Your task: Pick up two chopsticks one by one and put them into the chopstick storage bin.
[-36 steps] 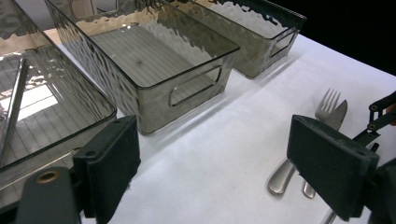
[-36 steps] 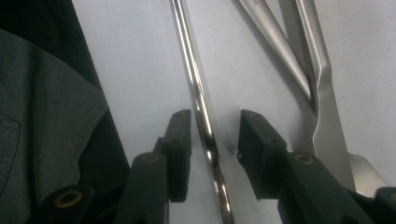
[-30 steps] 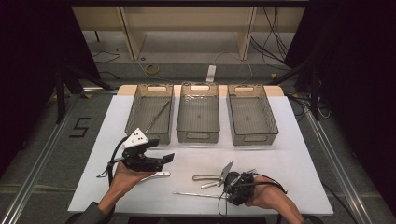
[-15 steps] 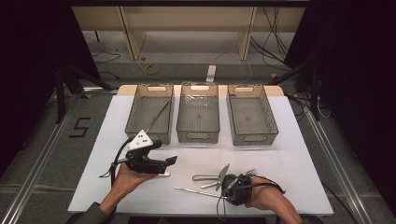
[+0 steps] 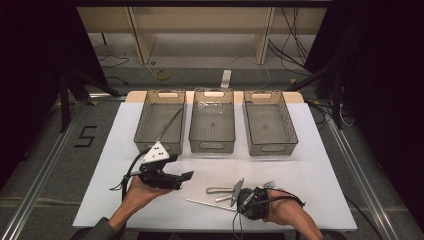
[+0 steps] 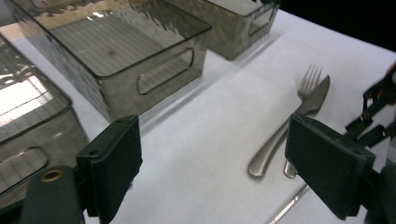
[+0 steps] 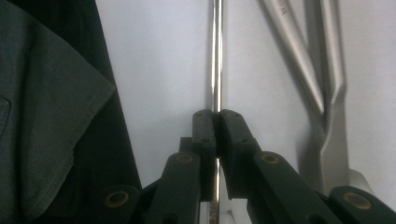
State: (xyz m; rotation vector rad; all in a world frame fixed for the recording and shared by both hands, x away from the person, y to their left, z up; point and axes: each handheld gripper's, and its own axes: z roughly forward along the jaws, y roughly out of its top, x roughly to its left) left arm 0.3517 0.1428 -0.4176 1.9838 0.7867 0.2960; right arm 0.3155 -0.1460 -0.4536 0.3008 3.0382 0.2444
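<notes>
Left gripper [image 5: 186, 176] hangs open and empty over the table [image 5: 320, 150], near the left bin [image 5: 159, 121], which already holds a thin metal rod [image 5: 168, 125]; right gripper [image 7: 216, 122] is clamped on a slim steel rod [image 7: 216, 56] lying flat on the white table beside a fork [image 6: 285, 126] and knife [image 6: 314, 100]. To do this well I'd lift the rod level, clear of the fork and knife just beside it, and keep the pinch centred so the rod doesn't swivel. Surface is a plain white sheet with three smoky clear bins along the back; beyond it are dark surrounds, floor cables and a wooden shelf frame.
</notes>
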